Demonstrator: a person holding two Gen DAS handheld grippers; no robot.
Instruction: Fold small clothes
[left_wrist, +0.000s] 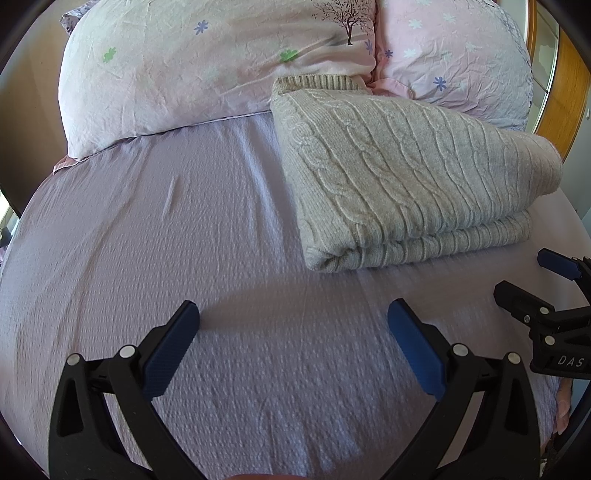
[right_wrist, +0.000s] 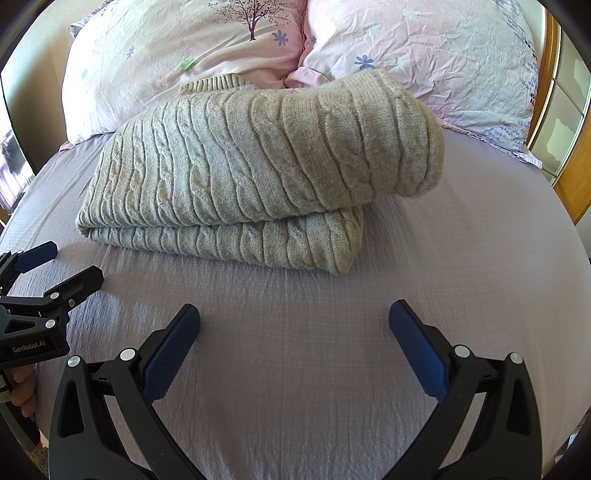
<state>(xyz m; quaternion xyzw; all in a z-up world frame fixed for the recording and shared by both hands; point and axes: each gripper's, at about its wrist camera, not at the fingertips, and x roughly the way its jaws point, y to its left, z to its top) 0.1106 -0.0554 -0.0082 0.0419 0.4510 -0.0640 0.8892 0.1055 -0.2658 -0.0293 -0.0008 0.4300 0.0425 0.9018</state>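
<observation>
The sweater (right_wrist: 258, 166) is light beige-grey with a cable-knit pattern and ribbed edges. The bed sheet (right_wrist: 295, 369) is pale lilac with a fine crinkled grid texture. The two pillows (left_wrist: 177, 74) are pale pink, printed with small blue, green and white flowers and a dark tree. Both grippers, left gripper (left_wrist: 293, 314) and right gripper (right_wrist: 294, 314), are black with dark blue pads (right_wrist: 166, 362).
</observation>
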